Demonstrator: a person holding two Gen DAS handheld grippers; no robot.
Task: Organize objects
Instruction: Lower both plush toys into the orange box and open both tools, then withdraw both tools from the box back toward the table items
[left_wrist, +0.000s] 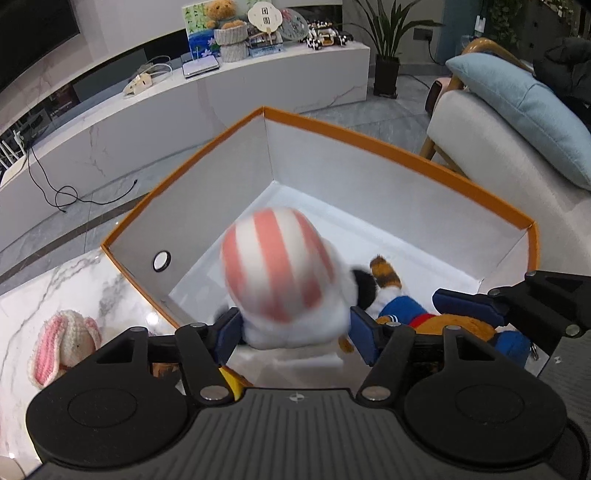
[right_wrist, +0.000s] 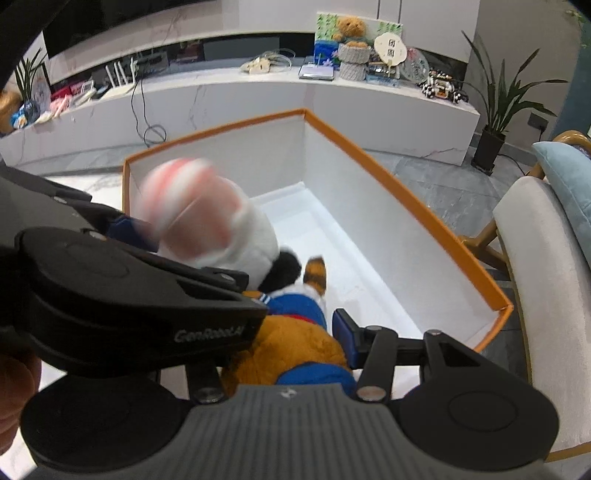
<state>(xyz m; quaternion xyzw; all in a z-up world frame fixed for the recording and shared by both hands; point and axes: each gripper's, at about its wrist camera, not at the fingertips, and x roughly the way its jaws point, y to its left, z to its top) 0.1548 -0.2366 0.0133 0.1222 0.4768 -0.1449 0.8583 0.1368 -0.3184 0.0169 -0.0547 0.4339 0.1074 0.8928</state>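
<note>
Left hand-held gripper (left_wrist: 291, 332) clenches the soft, light striped plush (left_wrist: 277, 266) over the box (left_wrist: 369, 140); right hand-held gripper (right_wrist: 295, 332) grasps the squashy brown plush (right_wrist: 291, 350) mid-body.

Three plush toys (left_wrist: 280, 280), one box (left_wrist: 369, 136)

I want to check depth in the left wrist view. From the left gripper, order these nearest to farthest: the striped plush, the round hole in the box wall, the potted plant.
1. Striped plush, between the fingers of the left gripper, over the orange box.
2. Round hole, in the box's left inner wall.
3. Potted plant, on the floor beyond the box, upper right.
</note>
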